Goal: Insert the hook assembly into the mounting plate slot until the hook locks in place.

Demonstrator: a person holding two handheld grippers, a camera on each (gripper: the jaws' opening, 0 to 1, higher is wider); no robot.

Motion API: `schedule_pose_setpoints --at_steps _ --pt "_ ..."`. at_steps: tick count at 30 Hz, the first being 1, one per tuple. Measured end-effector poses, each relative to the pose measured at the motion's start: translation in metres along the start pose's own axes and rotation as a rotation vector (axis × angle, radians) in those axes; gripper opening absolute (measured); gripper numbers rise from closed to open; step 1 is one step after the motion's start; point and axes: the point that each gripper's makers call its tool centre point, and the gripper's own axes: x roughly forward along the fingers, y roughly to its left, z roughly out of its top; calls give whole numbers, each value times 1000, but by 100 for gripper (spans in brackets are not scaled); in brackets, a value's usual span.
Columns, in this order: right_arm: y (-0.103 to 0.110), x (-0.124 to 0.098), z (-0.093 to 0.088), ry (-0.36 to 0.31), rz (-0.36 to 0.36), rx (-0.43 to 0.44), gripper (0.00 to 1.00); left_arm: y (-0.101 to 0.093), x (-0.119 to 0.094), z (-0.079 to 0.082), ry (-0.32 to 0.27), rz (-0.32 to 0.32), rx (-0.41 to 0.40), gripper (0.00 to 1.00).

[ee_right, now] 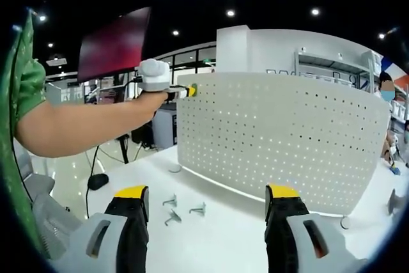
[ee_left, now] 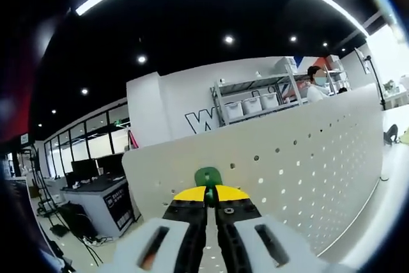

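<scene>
A white perforated mounting plate (ee_right: 287,139) stands upright on the white table (ee_right: 223,241). In the left gripper view my left gripper (ee_left: 209,191) is shut on a small green hook piece (ee_left: 208,176), held close to the plate (ee_left: 307,164) near its upper edge. The right gripper view shows that left gripper (ee_right: 186,91) at the plate's top left corner, at the end of a person's outstretched arm (ee_right: 83,126). My right gripper (ee_right: 207,195) is open with nothing between its jaws, low over the table in front of the plate. Three loose metal hooks (ee_right: 174,217) lie on the table ahead of it.
The plate rests on small round feet (ee_right: 346,223). A person in a mask (ee_left: 315,84) stands behind the plate at the right, near shelving with white bins (ee_left: 252,103). Desks with monitors (ee_left: 96,177) and floor cables lie off to the left.
</scene>
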Motion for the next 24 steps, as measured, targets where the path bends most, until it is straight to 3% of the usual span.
schedule_pose_setpoints --at_steps 5,24 --pt "0 1 -1 4 2 -1 76 0 1 0 -6 -2 35 4" --pt "2 0 -1 3 3 1 75 3 -1 2 -7 -1 -36 8"
